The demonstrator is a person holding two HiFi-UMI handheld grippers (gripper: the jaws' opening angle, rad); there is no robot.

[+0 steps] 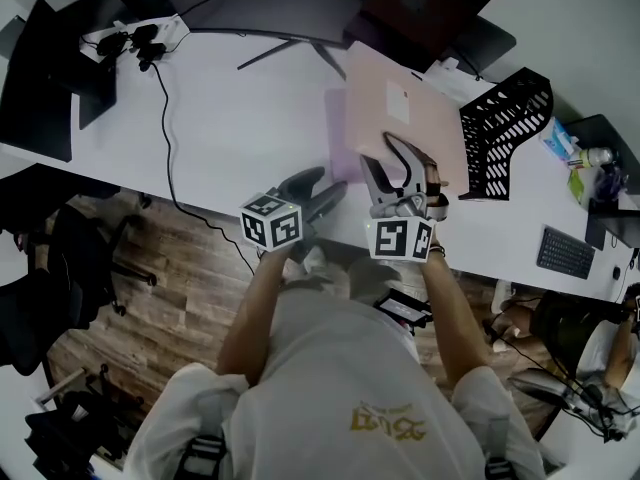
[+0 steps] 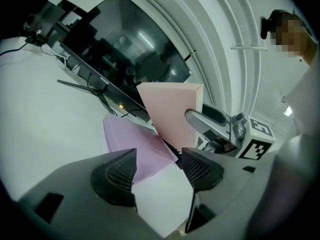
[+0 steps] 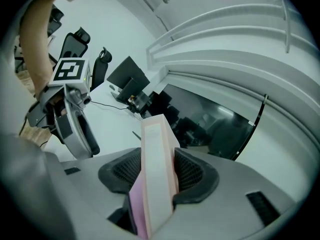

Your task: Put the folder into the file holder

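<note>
My right gripper (image 1: 400,164) is shut on the near edge of a pink folder (image 1: 400,108) and holds it tilted up off the white desk (image 1: 220,118). In the right gripper view the folder's spine (image 3: 157,149) stands upright, pinched between both pads (image 3: 192,171). A purple folder (image 1: 338,140) lies flat on the desk beneath it. The black mesh file holder (image 1: 505,128) stands to the right of the pink folder, apart from it. My left gripper (image 1: 318,190) is open by the desk's front edge, with nothing between its jaws (image 2: 157,166); the purple folder (image 2: 132,144) lies just ahead of them.
A curved monitor (image 1: 270,3) stands at the back of the desk, and a black cable (image 1: 168,138) runs across the left part. A keyboard (image 1: 565,253) and bottles (image 1: 590,158) sit at the far right. Office chairs (image 1: 60,268) stand on the wood floor.
</note>
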